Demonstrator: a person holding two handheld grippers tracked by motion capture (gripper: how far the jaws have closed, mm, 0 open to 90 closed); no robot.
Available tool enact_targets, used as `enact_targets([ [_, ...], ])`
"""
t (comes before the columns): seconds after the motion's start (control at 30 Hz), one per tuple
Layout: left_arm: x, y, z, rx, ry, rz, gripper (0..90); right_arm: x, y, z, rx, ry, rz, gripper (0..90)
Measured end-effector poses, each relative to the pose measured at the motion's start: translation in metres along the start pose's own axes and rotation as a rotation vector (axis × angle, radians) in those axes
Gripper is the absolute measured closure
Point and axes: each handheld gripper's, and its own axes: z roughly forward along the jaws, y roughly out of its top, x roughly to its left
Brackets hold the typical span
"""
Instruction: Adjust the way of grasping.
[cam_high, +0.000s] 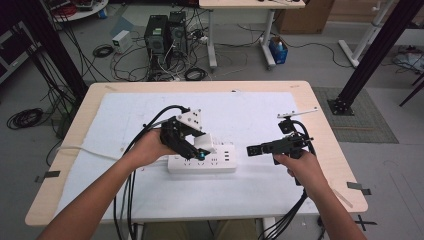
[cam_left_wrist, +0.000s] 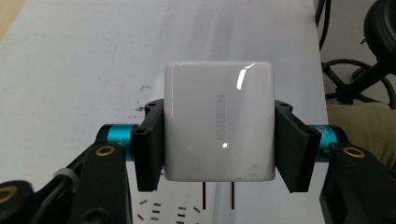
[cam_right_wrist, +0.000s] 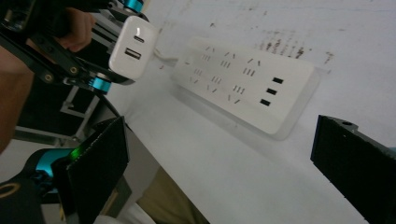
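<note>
1. Because its shell is glossy white plastic, the charger (cam_left_wrist: 218, 126) looks hard, light and rather slippery; the left claw (cam_left_wrist: 219, 144) is clamped on its two flat side faces, which seems the soundest hold, since those faces are parallel and stiff; the two metal prongs stick out bare below the pads.
2. Held so, the charger hangs just above the power strip (cam_high: 201, 163), prongs towards the strip's sockets but not in them; the prongs are thin and would probably bend if pushed in askew, so a square, straight press is what I would judge it needs.
3. The power strip itself is a long rigid white block lying flat on the white mat (cam_high: 250, 190) over the desk (cam_high: 320, 100); it may well slide under a push.
4. To the right of the power strip, well apart from it, the right claw (cam_high: 253, 149) stands with jaws wide and nothing between them.
</note>
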Motion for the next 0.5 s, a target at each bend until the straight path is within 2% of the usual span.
enact_targets([
  [0.2, -0.003, 0.004, 0.005, -0.028, 0.000, 0.007, 42.6, 0.002, 0.002, 0.003, -0.001, 0.022, 0.018, 3.7],
  [0.27, -0.005, 0.006, 0.008, -0.028, -0.006, 0.021, 42.6, 0.004, 0.004, 0.006, 0.000, 0.055, 0.034, 3.7],
  [0.43, -0.007, 0.009, 0.012, -0.028, -0.010, 0.032, 42.6, 0.008, 0.006, 0.012, 0.011, 0.076, 0.037, 3.7],
  [0.5, -0.009, 0.011, 0.014, -0.037, -0.011, 0.040, 42.6, 0.010, 0.008, 0.017, 0.021, 0.109, 0.059, 3.7],
])
